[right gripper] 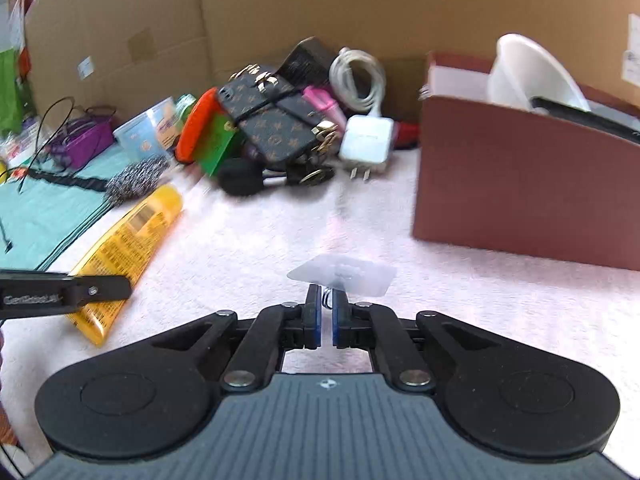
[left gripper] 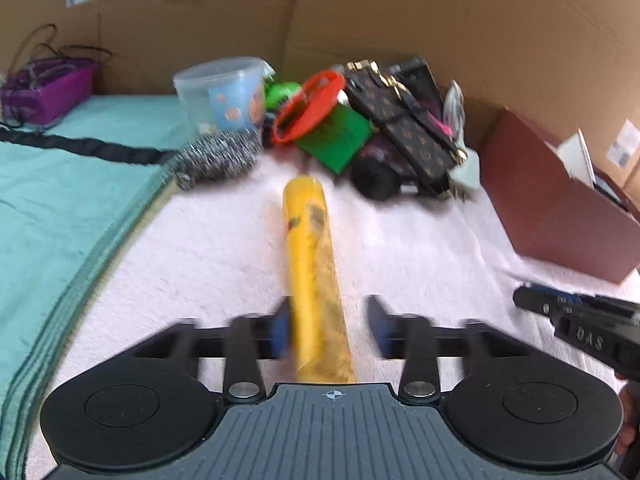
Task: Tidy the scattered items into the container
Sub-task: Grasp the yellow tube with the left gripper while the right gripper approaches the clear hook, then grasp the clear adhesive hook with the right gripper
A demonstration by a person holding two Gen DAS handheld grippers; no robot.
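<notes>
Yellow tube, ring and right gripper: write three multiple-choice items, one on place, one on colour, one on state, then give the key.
1. Where does the yellow tube lie?
A. On the teal cloth
B. Inside the brown box
C. On the pink towel, between the open jaws of the left gripper

2. What colour is the ring leaning on the pile?
A. Orange
B. Blue
C. White

3. What state is the right gripper in?
A. Wide open, empty
B. Shut on a clear hook
C. Shut on the charger

Key: C, the tube runs up between the spread jaws on the towel. A, the ring is bright orange. B, the jaws pinch the hook's wire.
</notes>
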